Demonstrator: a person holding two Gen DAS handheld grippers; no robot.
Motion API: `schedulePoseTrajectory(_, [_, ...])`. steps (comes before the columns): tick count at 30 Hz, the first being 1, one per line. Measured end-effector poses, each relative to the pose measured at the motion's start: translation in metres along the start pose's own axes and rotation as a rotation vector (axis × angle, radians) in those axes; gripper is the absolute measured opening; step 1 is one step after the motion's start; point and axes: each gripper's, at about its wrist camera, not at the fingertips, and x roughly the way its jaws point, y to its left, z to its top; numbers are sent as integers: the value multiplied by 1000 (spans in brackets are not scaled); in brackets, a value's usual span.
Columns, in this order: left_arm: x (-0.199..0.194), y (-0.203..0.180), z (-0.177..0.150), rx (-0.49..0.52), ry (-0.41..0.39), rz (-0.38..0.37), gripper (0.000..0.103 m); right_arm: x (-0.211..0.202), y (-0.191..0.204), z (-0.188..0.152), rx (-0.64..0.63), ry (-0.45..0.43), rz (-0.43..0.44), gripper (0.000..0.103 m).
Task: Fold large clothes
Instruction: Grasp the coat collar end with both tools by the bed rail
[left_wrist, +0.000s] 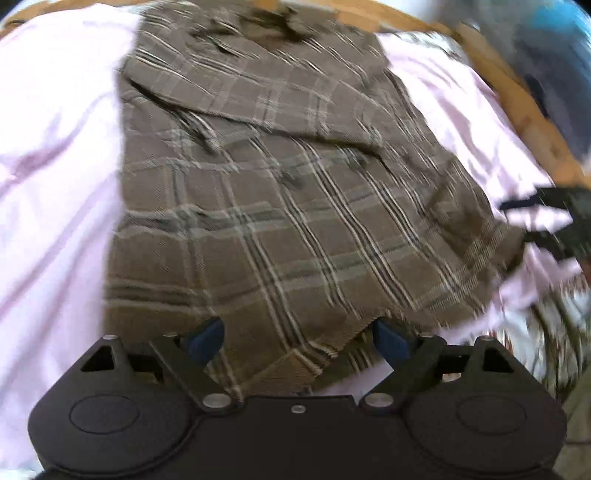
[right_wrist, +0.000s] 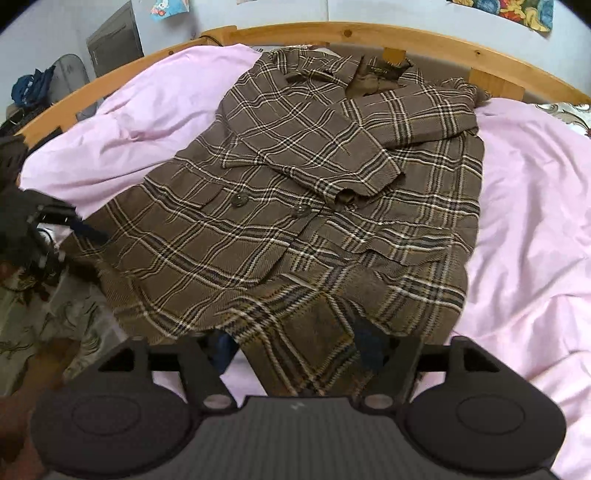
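A brown plaid coat (right_wrist: 295, 206) lies flat on a pink bedsheet (right_wrist: 528, 206), collar at the far end, both sleeves folded across its front. It also shows blurred in the left wrist view (left_wrist: 280, 206). My left gripper (left_wrist: 299, 338) is open, its blue fingertips (left_wrist: 207, 339) astride the coat's near hem corner. My right gripper (right_wrist: 295, 347) is open over the hem at the other corner, and the cloth partly hides its fingertips. The right gripper shows at the right edge of the left wrist view (left_wrist: 554, 225), and the left gripper at the left edge of the right wrist view (right_wrist: 55, 225).
A wooden bed frame (right_wrist: 332, 35) curves round the far side. A patterned sheet (right_wrist: 44, 317) shows at the bed's near left. Grey furniture (right_wrist: 114, 37) and dark clutter (right_wrist: 29, 88) stand beyond the bed's left edge.
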Motion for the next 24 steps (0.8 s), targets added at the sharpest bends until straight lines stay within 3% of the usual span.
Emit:
schedulePoseTrajectory(7, [-28, 20, 75, -90, -56, 83, 99, -32, -32, 20, 22, -31, -15, 92])
schedulePoseTrajectory(13, [-22, 44, 174, -45, -98, 149, 102, -40, -60, 84, 27, -123, -50, 103])
schedulePoseTrajectory(18, [22, 73, 251, 66, -236, 246, 102, 2, -97, 157, 37, -231, -157, 103])
schedulePoseTrajectory(24, [73, 111, 331, 114, -357, 315, 102, 83, -146, 245, 137, -349, -212, 100])
